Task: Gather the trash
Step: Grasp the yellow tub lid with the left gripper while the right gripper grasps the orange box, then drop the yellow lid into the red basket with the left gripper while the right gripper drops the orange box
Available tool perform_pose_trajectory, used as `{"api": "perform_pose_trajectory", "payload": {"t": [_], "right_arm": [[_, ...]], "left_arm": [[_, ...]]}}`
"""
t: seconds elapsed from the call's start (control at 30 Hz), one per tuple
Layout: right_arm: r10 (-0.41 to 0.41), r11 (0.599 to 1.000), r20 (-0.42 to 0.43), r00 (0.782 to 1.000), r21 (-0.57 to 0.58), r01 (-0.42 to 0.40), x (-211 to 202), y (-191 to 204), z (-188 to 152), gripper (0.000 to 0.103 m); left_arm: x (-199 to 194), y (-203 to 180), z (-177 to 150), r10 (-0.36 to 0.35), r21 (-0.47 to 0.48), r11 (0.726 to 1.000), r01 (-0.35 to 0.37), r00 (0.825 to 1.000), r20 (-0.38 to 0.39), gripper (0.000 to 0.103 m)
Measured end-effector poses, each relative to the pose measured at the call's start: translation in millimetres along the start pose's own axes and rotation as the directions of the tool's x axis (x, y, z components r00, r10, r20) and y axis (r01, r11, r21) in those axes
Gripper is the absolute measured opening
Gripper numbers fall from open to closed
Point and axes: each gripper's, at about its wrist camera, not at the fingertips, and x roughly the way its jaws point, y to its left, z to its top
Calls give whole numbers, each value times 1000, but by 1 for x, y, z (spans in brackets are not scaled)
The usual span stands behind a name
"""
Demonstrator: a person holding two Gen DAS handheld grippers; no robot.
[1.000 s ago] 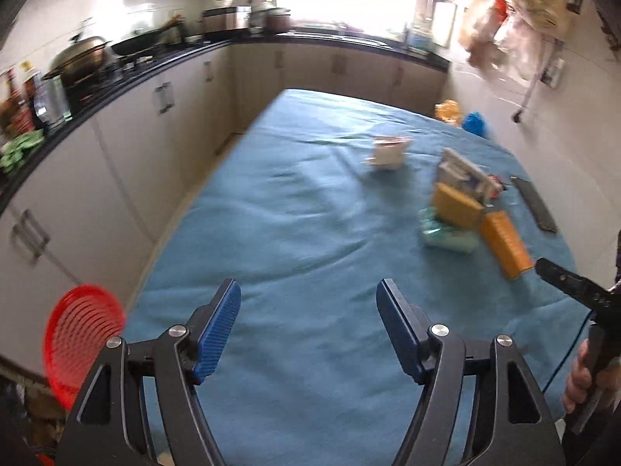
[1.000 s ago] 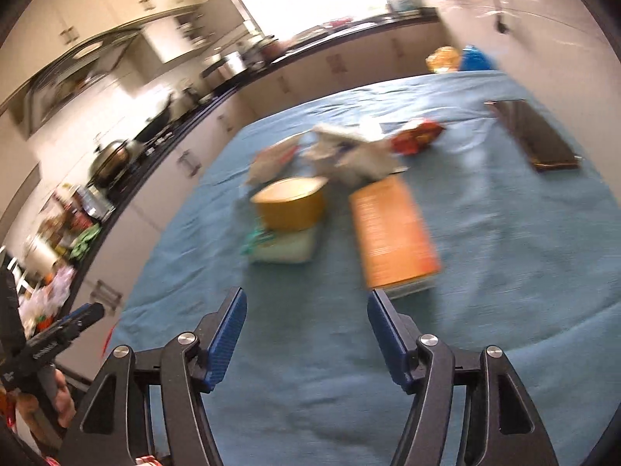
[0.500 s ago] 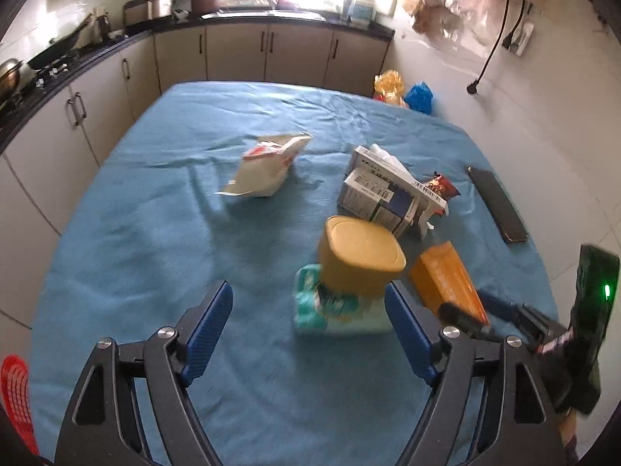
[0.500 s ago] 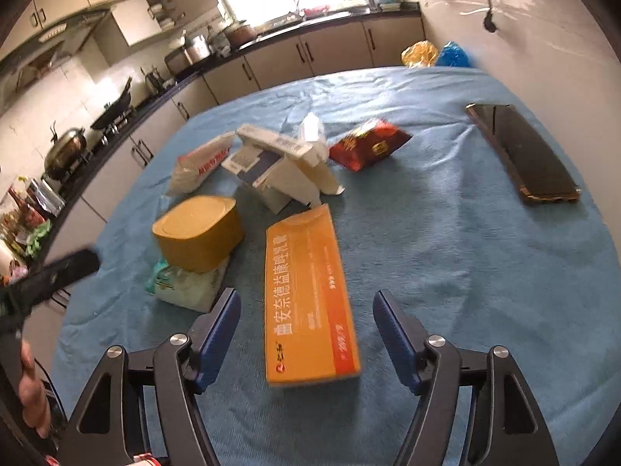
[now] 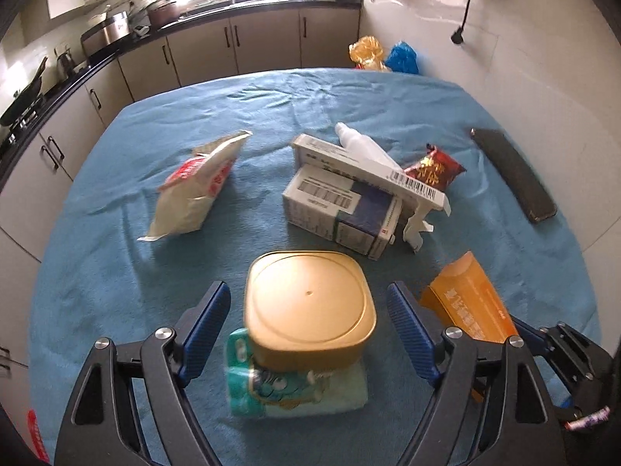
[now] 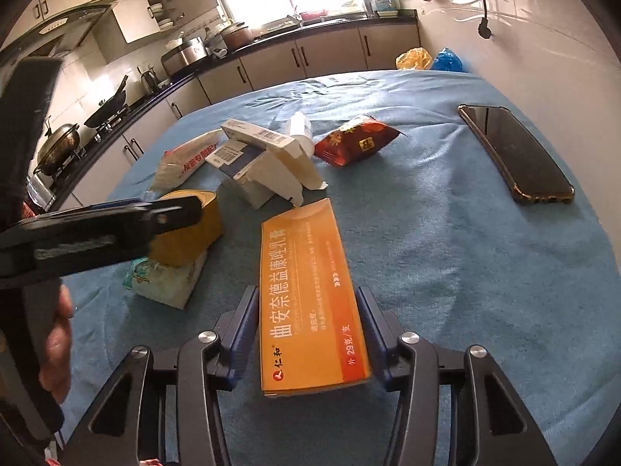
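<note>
Trash lies scattered over the blue cloth [image 5: 163, 283] that covers the table, with a dark phone [image 6: 516, 151] set well apart near the wall side. Among the litter, a white-and-red bag [image 5: 194, 190] lies to the left, two white cartons [image 5: 341, 202] lean on each other in the middle with a white bottle [image 5: 361, 143] behind them, and a red snack packet [image 6: 355, 139] rests just beside them. An orange box [image 6: 310, 295] lies flat between the blue pads of the right gripper [image 6: 308, 334], whose jaws stand close along both long edges; whether they actually press it I cannot tell. The left gripper [image 5: 306, 330] hangs wide open on either side of a tan square tub [image 5: 308, 306], which sits on a teal tissue pack [image 5: 295, 392].
</note>
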Motion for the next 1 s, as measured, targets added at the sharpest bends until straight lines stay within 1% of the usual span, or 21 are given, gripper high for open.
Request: {"api": "perform_pose_trajectory", "payload": {"t": [0.1,0.17,0.2,0.23,0.27,0.33,0.5,0.7,0.8,0.9,1.0], "right_arm": [[3,1000,0,1000,13,-3,-2,-2,-1,54],[8,1000,0,1000,24,-8,-2,-3,-1,53],[14,999,0,1000,30,-14,-2,-4,-1,54],[19,999,1,1000,36,-19,-3,-5,-1,54],[27,999,2,1000,44,-27,-3,-6,0,53],[35,998,3,999,51,-35,-3,-7,-1,53],[36,998,10,999,46,-36,-4,-7,-1,53],[62,996,26,998,66,-64,-7,-11,-1,53],[83,993,34,996,85,-85,-7,-15,0,53],[94,990,38,995,99,-97,-7,-17,1,53],[98,988,42,994,119,-103,-7,-20,2,53]], "left_arm": [[8,-5,-1,0,5,1000,0,1000,-20,81],[7,-6,-2,20,2,1000,-20,1000,-13,81],[6,-6,-2,25,0,1000,-25,1000,-6,78],[3,-6,-3,26,-5,1000,-26,1000,1,67],[1,-6,-4,25,-7,1000,-25,1000,2,65],[-5,-4,-7,12,-23,1000,-12,1000,8,65],[-36,4,-19,-19,-67,998,23,998,62,65],[-92,26,-42,-55,-135,988,73,990,134,65],[-118,40,-58,-47,-168,983,76,984,175,65],[-142,59,-84,-27,-218,973,75,976,216,65],[-158,77,-107,8,-263,963,53,974,228,65]]}}
